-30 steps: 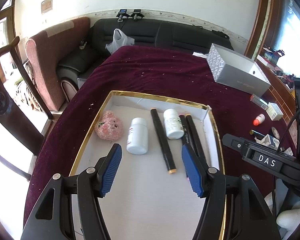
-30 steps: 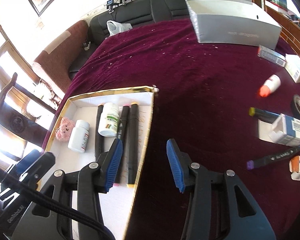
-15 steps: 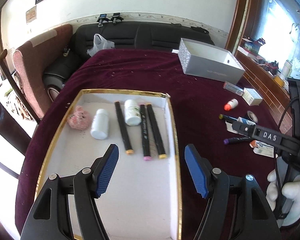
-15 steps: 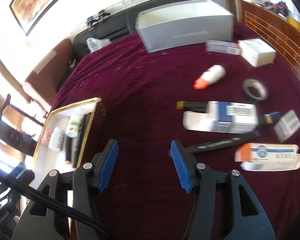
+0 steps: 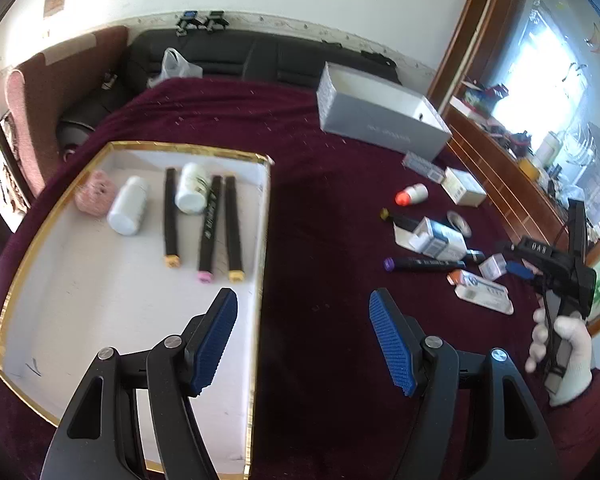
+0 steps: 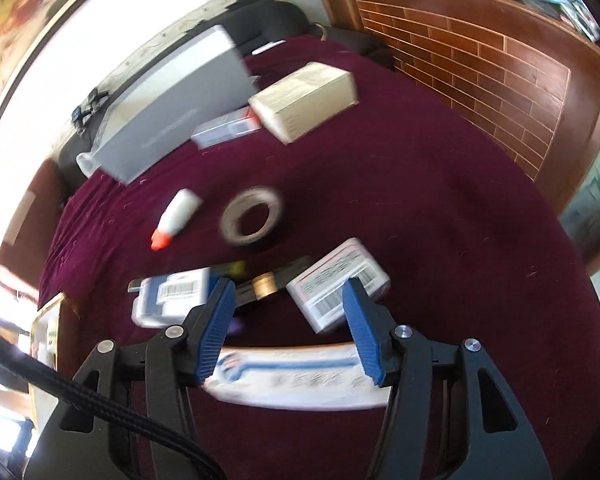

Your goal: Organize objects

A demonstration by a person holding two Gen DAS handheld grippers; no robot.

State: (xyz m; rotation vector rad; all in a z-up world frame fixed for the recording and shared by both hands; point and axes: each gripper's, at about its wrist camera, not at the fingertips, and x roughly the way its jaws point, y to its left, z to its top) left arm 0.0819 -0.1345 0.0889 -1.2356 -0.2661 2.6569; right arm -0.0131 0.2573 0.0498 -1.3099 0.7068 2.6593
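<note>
Two grippers hang over a table (image 5: 320,152) draped in dark maroon cloth. The left gripper (image 5: 303,340) has its blue pads spread wide with nothing between them, and it sits astride the right wall of a white gold-rimmed tray (image 5: 100,300), the left pad above the tray floor and the right pad above bare cloth. Far inside the tray lie three black markers (image 5: 204,224) side by side, two white bottles (image 5: 127,210) and a small pink plush (image 5: 96,197) at the far left.

Well to the right of the tray lies the loose clutter. The right gripper (image 6: 290,330) is over it, jaws also wide apart and gripping nothing. A flat white carton with orange and blue print (image 6: 296,376) lies crosswise just under and between the pads, blurred, and I cannot tell whether they touch it. Just beyond the pads sit a blue-and-white box (image 6: 172,296) on the left, a small barcode-labelled box (image 6: 340,284) on the right, and a dark marker (image 6: 272,280) between them. Farther off are a tape roll (image 6: 252,216), an orange-capped white bottle (image 6: 176,218), a cream box (image 6: 304,100) and a long grey box (image 6: 176,108) at the far edge.
</note>
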